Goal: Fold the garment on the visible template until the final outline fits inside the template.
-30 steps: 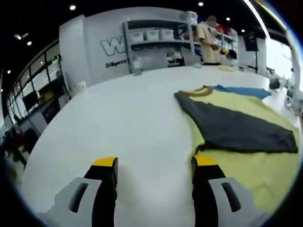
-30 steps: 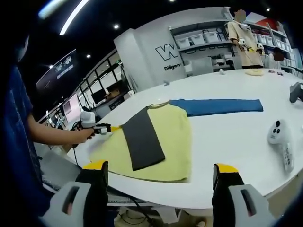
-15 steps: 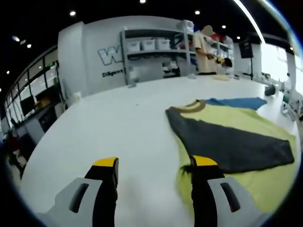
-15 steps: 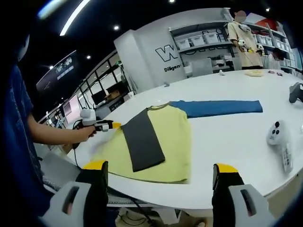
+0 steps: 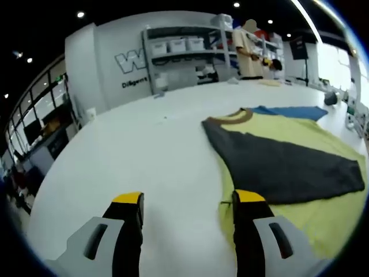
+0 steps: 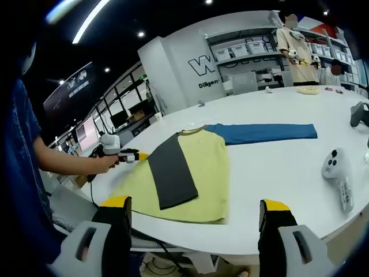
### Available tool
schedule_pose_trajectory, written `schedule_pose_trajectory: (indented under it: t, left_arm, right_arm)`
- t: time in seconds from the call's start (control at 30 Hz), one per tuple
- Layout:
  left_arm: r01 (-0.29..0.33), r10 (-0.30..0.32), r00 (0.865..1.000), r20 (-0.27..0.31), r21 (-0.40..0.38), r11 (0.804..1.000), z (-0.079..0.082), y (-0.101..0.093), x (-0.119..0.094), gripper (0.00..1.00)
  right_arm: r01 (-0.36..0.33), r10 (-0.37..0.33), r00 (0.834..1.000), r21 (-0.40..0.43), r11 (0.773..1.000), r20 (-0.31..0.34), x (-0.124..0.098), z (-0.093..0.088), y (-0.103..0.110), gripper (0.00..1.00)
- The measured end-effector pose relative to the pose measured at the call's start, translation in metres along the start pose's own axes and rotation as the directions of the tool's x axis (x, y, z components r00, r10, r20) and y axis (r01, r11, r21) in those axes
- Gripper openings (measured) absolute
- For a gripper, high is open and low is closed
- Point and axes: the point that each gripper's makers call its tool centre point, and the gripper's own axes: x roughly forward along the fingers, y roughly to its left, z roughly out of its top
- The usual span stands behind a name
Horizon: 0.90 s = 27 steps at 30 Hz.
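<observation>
A: Change? Left gripper (image 5: 187, 199) has backed off the garment (image 6: 196, 167) hem, jaws apart, nothing held.
B: Right gripper (image 6: 196, 205) also apart. Garment flat near bench (image 6: 277, 167) front edge; next fold pending.

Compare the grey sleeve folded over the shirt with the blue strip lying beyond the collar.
The grey sleeve lies on top of the yellow shirt; the blue strip lies on the white table, reaching out from the collar end. The grey sleeve widens toward its free end; the blue strip keeps an even width. Both lie flat, and neither gripper touches them.
</observation>
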Motion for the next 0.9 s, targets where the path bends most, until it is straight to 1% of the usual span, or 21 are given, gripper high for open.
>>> schedule_pose_trajectory:
  t: [0.1, 0.13, 0.17, 0.2, 0.23, 0.27, 0.3, 0.33, 0.4, 0.43, 0.47, 0.5, 0.57, 0.6, 0.63, 0.67, 0.7, 0.73, 0.87, 0.9]
  left_arm:
    - [0.02, -0.02, 1.0, -0.009, -0.002, 1.0, -0.002, -0.002, -0.005, 0.6]
    - [0.05, -0.05, 0.998, -0.031, -0.008, 0.999, -0.007, -0.006, -0.011, 0.61]
    - [0.057, -0.058, 0.998, -0.036, -0.008, 0.998, -0.009, -0.008, -0.012, 0.62]
    - [0.073, -0.073, 0.997, -0.04, -0.007, 0.997, -0.01, -0.011, -0.016, 0.66]
    - [0.1, -0.1, 0.994, -0.041, -0.006, 0.995, -0.012, -0.016, -0.02, 0.7]
    - [0.119, -0.119, 0.993, -0.027, 0.001, 0.993, -0.015, -0.018, -0.03, 0.74]
    - [0.136, -0.135, 0.99, -0.025, 0.024, 0.99, -0.012, -0.023, -0.037, 0.76]
    - [0.153, -0.152, 0.988, -0.025, 0.041, 0.987, -0.012, -0.027, -0.042, 0.77]
    - [0.174, -0.173, 0.985, -0.017, 0.035, 0.984, -0.011, -0.032, -0.052, 0.79]
    - [0.214, -0.214, 0.977, -0.006, 0.012, 0.977, -0.008, -0.041, -0.063, 0.81]
    - [0.224, -0.224, 0.975, -0.006, 0.008, 0.975, -0.007, -0.043, -0.065, 0.83]
    - [0.249, -0.249, 0.969, -0.009, -0.005, 0.969, -0.005, -0.05, -0.075, 0.86]
    - [0.285, -0.285, 0.959, -0.002, -0.024, 0.958, -0.006, -0.056, -0.081, 0.91]
    - [0.311, -0.311, 0.95, 0.003, -0.04, 0.949, -0.005, -0.062, -0.088, 0.93]
    - [0.319, -0.32, 0.948, 0.003, -0.045, 0.947, -0.005, -0.064, -0.09, 0.95]
    - [0.341, -0.341, 0.94, 0.004, -0.053, 0.939, -0.005, -0.069, -0.095, 0.97]
    - [0.374, -0.374, 0.927, 0.009, -0.062, 0.925, -0.002, -0.077, -0.106, 0.99]
    - [0.386, -0.386, 0.923, 0.008, -0.065, 0.92, -0.001, -0.081, -0.111, 0.99]
    - [0.397, -0.398, 0.917, 0.005, -0.059, 0.916, -0.004, -0.086, -0.118, 0.99]
    - [0.399, -0.4, 0.916, -0.018, -0.045, 0.916, -0.01, -0.093, -0.13, 0.99]
  right_arm:
    - [-0.005, 0.005, 1.0, 0.0, 1.0, 0.005, 0.001, 0.0, -0.001, 0.92]
    - [-0.007, 0.007, 1.0, 0.001, 1.0, 0.008, 0.001, 0.0, -0.001, 0.92]
    - [-0.008, 0.008, 1.0, 0.001, 1.0, 0.008, 0.001, 0.0, -0.002, 0.92]
    - [-0.008, 0.008, 1.0, 0.001, 1.0, 0.008, 0.001, 0.0, -0.002, 0.92]
    - [-0.01, 0.01, 1.0, 0.001, 1.0, 0.009, 0.001, -0.001, -0.002, 0.92]
    - [-0.016, 0.016, 1.0, 0.008, 1.0, 0.015, 0.002, -0.001, -0.002, 0.92]
    - [-0.019, 0.018, 1.0, 0.011, 1.0, 0.017, 0.002, -0.002, -0.002, 0.92]
    - [-0.021, 0.021, 1.0, 0.013, 1.0, 0.018, 0.003, -0.003, -0.001, 0.92]
    - [-0.025, 0.025, 1.0, 0.016, 1.0, 0.018, 0.003, -0.004, -0.001, 0.92]
    - [-0.032, 0.032, 0.999, 0.019, 0.999, 0.02, 0.004, -0.005, -0.001, 0.92]
    - [-0.033, 0.033, 0.999, 0.019, 0.999, 0.02, 0.004, -0.006, -0.001, 0.91]
    - [-0.037, 0.036, 0.999, 0.021, 0.999, 0.022, 0.004, -0.006, -0.002, 0.91]
    - [-0.042, 0.041, 0.999, 0.032, 0.999, 0.033, 0.005, -0.005, -0.003, 0.91]
    - [-0.043, 0.042, 0.998, 0.039, 0.998, 0.039, 0.005, -0.004, -0.005, 0.91]
    - [-0.044, 0.042, 0.998, 0.045, 0.998, 0.045, 0.005, -0.003, -0.007, 0.91]
    - [-0.044, 0.042, 0.998, 0.048, 0.998, 0.048, 0.006, -0.003, -0.007, 0.91]
    - [-0.045, 0.042, 0.998, 0.05, 0.998, 0.051, 0.006, -0.002, -0.008, 0.91]
    - [-0.046, 0.043, 0.998, 0.053, 0.997, 0.056, 0.006, -0.001, -0.012, 0.91]
    - [-0.053, 0.049, 0.996, 0.06, 0.997, 0.071, 0.006, 0.001, -0.016, 0.91]
    - [-0.057, 0.05, 0.995, 0.073, 0.996, 0.086, 0.007, 0.003, -0.026, 0.92]
